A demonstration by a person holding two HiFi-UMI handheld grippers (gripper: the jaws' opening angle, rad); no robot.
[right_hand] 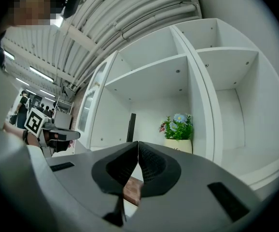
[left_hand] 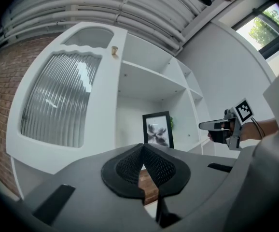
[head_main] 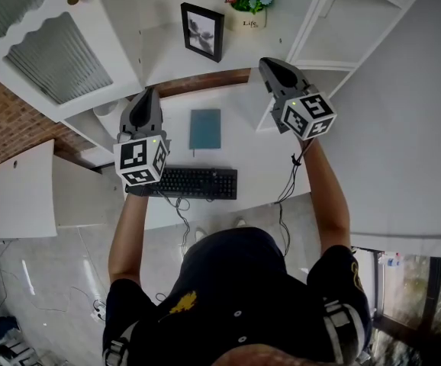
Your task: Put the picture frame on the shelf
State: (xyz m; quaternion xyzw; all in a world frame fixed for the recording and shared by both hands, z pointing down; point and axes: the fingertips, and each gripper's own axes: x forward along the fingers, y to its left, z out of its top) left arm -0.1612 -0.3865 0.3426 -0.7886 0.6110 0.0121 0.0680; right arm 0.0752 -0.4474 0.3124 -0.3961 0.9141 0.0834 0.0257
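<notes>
Nearest the camera, the person's two forearms reach out over a white desk [head_main: 255, 158]. On the desk lie a black keyboard [head_main: 194, 182] and, beyond it, a teal notebook [head_main: 205, 128].

The left gripper [head_main: 149, 91] is held level above the desk's left part. In its own view its two ribbed pads meet at the tip, fully closed with nothing between them. The right gripper [head_main: 267, 64] is a little further forward on the right. Its jaws are pressed together in the same way and hold nothing. Each gripper carries a cube with black and white square markers, which bear no readable words.

Beyond the grippers is the white shelf [head_main: 167, 56]. The picture frame [head_main: 202, 30] stands on its lowest open board, well apart from both grippers. It is black, upright on its short edge, so its long axis runs up and down. Its face is turned out toward the person and somewhat toward the left: the left gripper view shows the dark plant print head-on [left_hand: 158, 130], while the right gripper view sees it nearly edge-on as a thin dark strip [right_hand: 131, 127].

Just to the frame's right, in the same compartment, is a cream flower pot [head_main: 249, 21] with blue and white blooms. It is lettered "Life"; the smaller line beneath is too small to read. Left of the frame is a cabinet door [head_main: 60, 56] with ribbed glass.
</notes>
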